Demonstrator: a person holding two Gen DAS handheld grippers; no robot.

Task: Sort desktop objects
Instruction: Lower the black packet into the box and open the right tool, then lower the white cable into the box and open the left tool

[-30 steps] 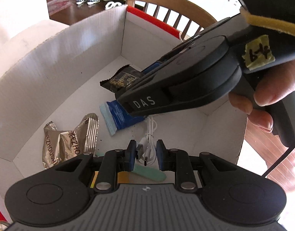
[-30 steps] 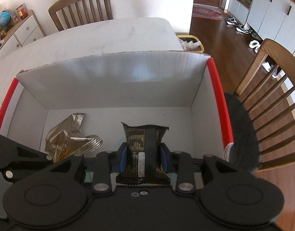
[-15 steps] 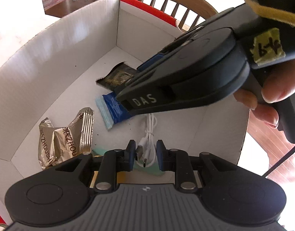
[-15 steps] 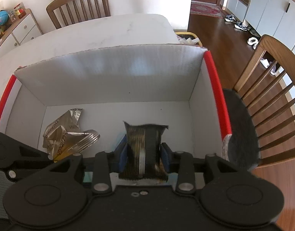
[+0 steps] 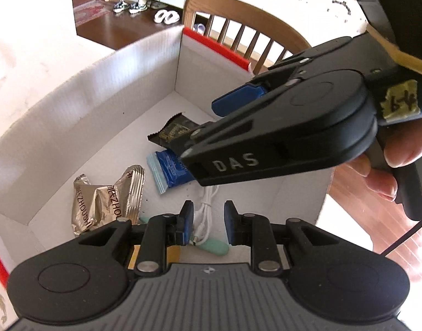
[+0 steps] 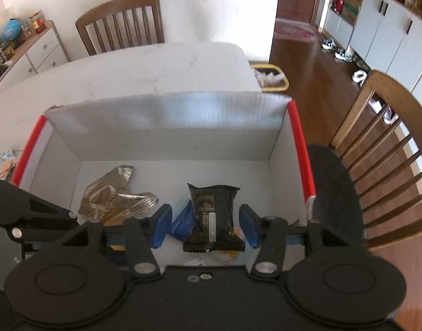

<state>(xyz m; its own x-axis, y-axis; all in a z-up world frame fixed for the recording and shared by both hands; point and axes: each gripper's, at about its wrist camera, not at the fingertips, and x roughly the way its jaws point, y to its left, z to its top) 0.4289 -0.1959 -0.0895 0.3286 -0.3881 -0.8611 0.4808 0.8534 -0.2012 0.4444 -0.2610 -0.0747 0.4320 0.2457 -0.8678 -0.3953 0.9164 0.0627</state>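
A white cardboard box (image 5: 73,138) (image 6: 166,127) with red edges holds several items. My right gripper (image 6: 205,226) hangs over it with its jaws opening. The black snack packet (image 6: 211,215) (image 5: 172,132) lies free between the pads, touching neither and partly resting on a blue packet (image 5: 169,171) (image 6: 183,220). A crumpled gold wrapper (image 5: 106,201) (image 6: 111,195) lies to the left. My left gripper (image 5: 209,226) is shut. Through its narrow gap I see a white cable (image 5: 206,209) on the box floor, beside a mint-green item (image 5: 213,245). In the left wrist view my right gripper (image 5: 202,129) crosses above the packets.
A person's hand (image 5: 390,171) holds the right gripper. The box sits at the corner of a white table (image 6: 128,74). Wooden chairs (image 6: 120,19) (image 6: 390,151) stand at the far side and to the right. A yellow bin (image 6: 271,78) is on the wood floor beyond.
The right jaws have spread and let go of the black packet, which now lies on the box floor. Both grippers have risen slightly. The left jaws have stayed shut.
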